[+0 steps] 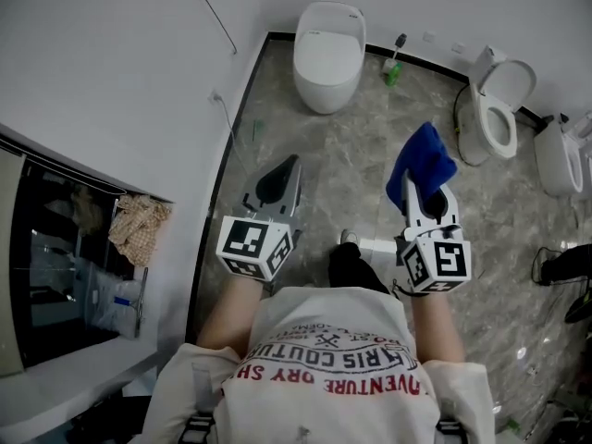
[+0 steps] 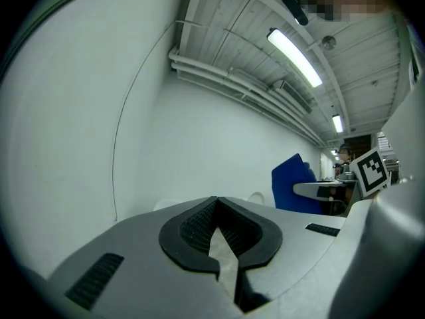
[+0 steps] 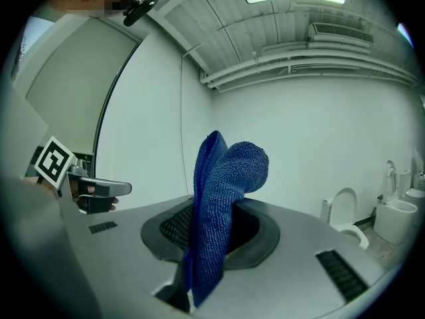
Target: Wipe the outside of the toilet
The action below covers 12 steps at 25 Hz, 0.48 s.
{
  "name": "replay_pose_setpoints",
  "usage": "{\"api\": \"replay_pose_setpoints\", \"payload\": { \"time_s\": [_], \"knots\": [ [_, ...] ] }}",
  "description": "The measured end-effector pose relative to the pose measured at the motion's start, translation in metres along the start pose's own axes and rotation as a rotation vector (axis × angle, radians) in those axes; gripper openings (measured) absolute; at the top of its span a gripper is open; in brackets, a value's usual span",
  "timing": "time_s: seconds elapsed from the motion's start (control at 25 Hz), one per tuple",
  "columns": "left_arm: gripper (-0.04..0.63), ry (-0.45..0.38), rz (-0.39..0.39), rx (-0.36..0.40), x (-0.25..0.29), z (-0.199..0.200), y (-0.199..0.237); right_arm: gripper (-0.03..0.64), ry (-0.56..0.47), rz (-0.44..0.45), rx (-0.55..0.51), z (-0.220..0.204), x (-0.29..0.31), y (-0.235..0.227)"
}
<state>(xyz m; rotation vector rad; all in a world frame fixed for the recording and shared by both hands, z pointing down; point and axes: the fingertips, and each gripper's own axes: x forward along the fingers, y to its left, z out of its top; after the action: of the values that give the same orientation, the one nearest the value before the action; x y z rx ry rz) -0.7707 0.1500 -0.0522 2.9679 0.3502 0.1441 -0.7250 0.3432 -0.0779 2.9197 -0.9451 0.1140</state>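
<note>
The toilet (image 1: 328, 58) I am meant to wipe stands against the far wall at the top of the head view. It is a smooth, glossy white egg shape with its lid down. Its long axis runs from the wall straight out toward me, rounded nose pointing my way. It sits on a grey marbled floor (image 1: 351, 155), well apart from both tools.

Just to its right, near the wall, a toilet brush (image 1: 394, 67) stands in a green holder. Further right is a second toilet (image 1: 495, 109) with its lid tipped up and the oval seat ring showing, angled toward the middle of the room. A third toilet (image 1: 558, 158) is beside that one at the picture's edge.

The cloth (image 1: 423, 162) is blue, looped terry, folded lengthwise. In the right gripper view the cloth (image 3: 222, 205) stands upright out of the jaws, its top flopping over to the right. The right tool (image 1: 433, 197) is clamped on its lower part, the black ribbed pads pressed to both sides of the fabric.

The left tool (image 1: 277, 181) is level with it and apart from it, on my other side. In its own view the left tool (image 2: 222, 238) has its jaws together with nothing between them, grey casing round black ribbed pads.
</note>
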Motion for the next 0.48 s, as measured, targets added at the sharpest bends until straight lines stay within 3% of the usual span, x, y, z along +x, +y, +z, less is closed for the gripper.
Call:
{"api": "replay_pose_setpoints", "payload": {
  "time_s": [0.24,0.48],
  "knots": [
    [0.006,0.0,0.04,-0.002,0.085,0.002,0.025,0.077,0.013,0.064,0.019,-0.011,0.084,-0.05],
    [0.006,-0.031,0.088,0.047,0.205,0.038,0.05,0.077,-0.015,0.117,0.018,0.012,0.201,-0.134]
  ]
}}
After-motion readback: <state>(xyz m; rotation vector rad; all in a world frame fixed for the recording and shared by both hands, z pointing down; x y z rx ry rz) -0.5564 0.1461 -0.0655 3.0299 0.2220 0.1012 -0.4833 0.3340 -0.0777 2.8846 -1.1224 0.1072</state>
